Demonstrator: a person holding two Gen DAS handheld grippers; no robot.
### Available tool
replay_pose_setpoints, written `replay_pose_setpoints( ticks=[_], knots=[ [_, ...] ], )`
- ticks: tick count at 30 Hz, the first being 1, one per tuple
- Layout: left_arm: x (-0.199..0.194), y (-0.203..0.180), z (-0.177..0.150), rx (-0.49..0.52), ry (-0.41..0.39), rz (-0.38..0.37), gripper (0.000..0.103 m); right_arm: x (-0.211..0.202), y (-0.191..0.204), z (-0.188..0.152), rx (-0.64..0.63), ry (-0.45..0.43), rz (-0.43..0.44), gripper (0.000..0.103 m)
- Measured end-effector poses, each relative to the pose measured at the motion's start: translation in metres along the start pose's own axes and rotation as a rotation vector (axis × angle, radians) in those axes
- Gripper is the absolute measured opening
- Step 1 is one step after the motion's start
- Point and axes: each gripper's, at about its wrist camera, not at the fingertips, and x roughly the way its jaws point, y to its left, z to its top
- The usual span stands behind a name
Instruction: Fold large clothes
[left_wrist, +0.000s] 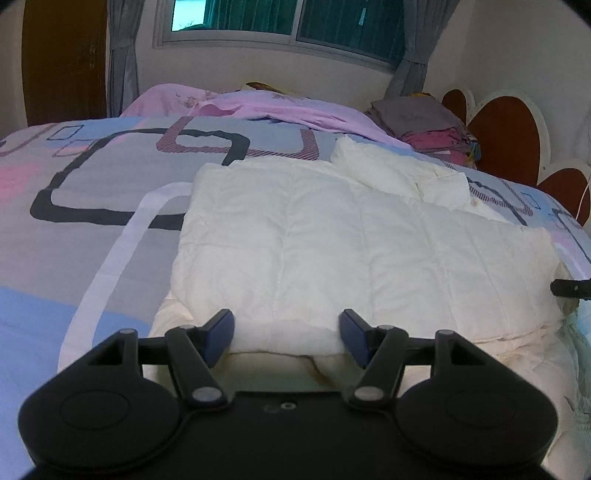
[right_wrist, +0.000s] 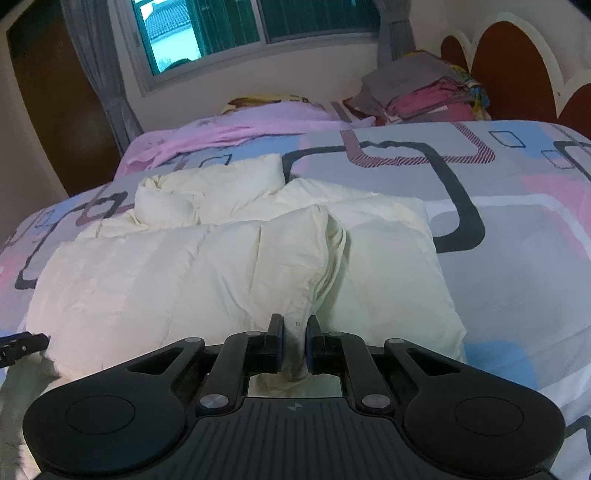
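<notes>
My right claw (right_wrist: 295, 341) is pinched nearly closed on a bunched edge of the cream padded garment (right_wrist: 207, 258), which spreads ahead of it across the patterned bedspread (right_wrist: 517, 229). My left claw (left_wrist: 286, 334) stands wide apart, its blue pads (left_wrist: 221, 332) flanking a thick folded edge (left_wrist: 284, 332); whether they press it I cannot tell.

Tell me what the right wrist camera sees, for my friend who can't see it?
The black right gripper is pinched shut on a bunched fold of a puffy cream quilted coat lying on a bed. The bedspread is grey, pink and blue with dark squares, and a window is behind.
</notes>
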Motion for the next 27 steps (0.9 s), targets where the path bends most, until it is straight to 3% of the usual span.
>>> replay_pose_setpoints(
  ticks=[8,11,12,13,15,18,21,24,27],
  knots=[
    [0.007,0.002,0.000,0.008,0.019,0.013,0.063,0.014,0.000,-0.001,-0.011,0.042,-0.021,0.010],
    [0.007,0.005,0.000,0.010,0.028,0.017,0.064,0.006,-0.001,0.002,-0.008,0.012,-0.034,0.010],
    [0.004,0.006,0.002,0.006,0.029,0.017,0.064,0.000,-0.001,0.003,-0.007,-0.011,-0.049,0.019],
    [-0.001,0.007,0.005,-0.005,0.012,0.010,0.064,-0.007,-0.001,0.005,-0.008,-0.054,-0.078,0.045],
    [-0.008,0.008,0.014,-0.019,-0.031,-0.006,0.070,-0.015,0.002,0.011,-0.029,-0.119,-0.094,0.060],
    [-0.002,-0.001,0.040,0.012,-0.071,-0.014,0.071,-0.006,0.017,0.026,-0.036,-0.134,-0.071,0.059],
    [0.017,-0.020,0.062,0.056,-0.072,-0.069,0.071,0.016,0.050,0.040,-0.073,-0.111,-0.003,0.042],
    [0.043,-0.047,0.072,0.132,-0.041,-0.118,0.071,0.043,0.088,0.049,-0.127,-0.088,0.041,0.042],
    [0.066,-0.062,0.075,0.181,-0.014,-0.112,0.071,0.071,0.113,0.051,-0.154,-0.058,0.054,0.042]
  ],
)
